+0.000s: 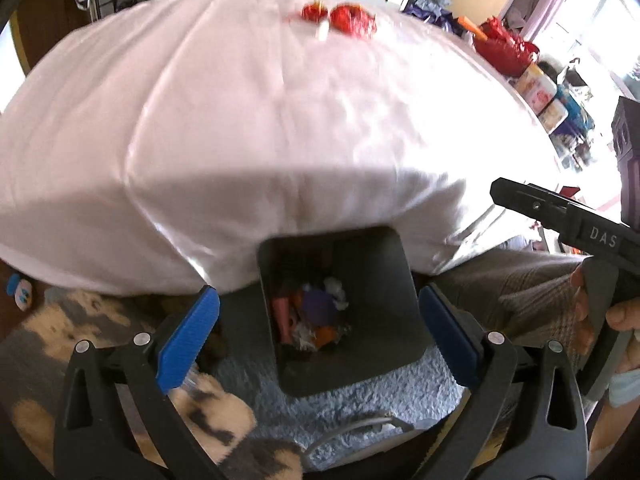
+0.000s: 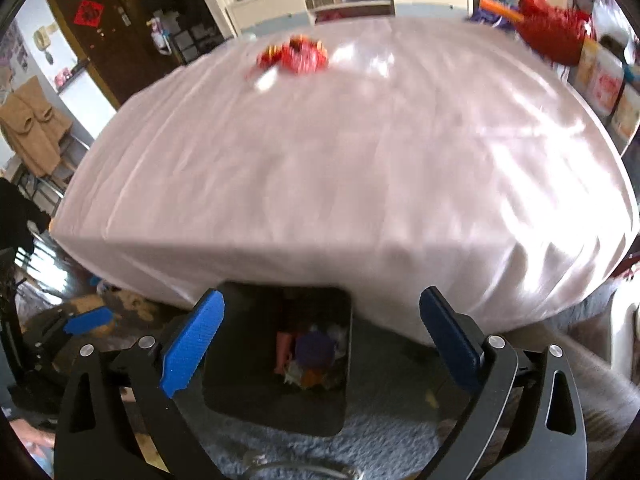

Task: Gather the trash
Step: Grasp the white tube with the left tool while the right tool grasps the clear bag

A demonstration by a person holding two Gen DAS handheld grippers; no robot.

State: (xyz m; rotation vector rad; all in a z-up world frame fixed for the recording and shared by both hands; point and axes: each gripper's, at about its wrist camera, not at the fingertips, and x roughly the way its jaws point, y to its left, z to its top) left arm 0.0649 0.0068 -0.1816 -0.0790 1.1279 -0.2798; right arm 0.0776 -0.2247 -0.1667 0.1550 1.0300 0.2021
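- The left gripper (image 1: 319, 332) has its blue fingers (image 1: 188, 336) spread wide with nothing between them, hanging above the dark bin (image 1: 340, 312) on the floor.
- The right gripper (image 2: 320, 340) has its blue fingers (image 2: 192, 344) equally wide apart and empty, also over the bin (image 2: 280, 360).
- The bin stands against the near edge of the bench (image 1: 260, 120), which is covered with a white cloth, on a pale blue shaggy rug (image 1: 360, 396).
- Mixed trash (image 1: 316, 316) lies at the bin's bottom: pink, purple, orange and white pieces.
- Red crumpled wrappers (image 1: 340, 18) and a small white scrap (image 1: 322, 32) lie together on the far part of the bench, well apart from both grippers.
- A red bag (image 1: 504, 46) sits beyond the bench's far right edge.
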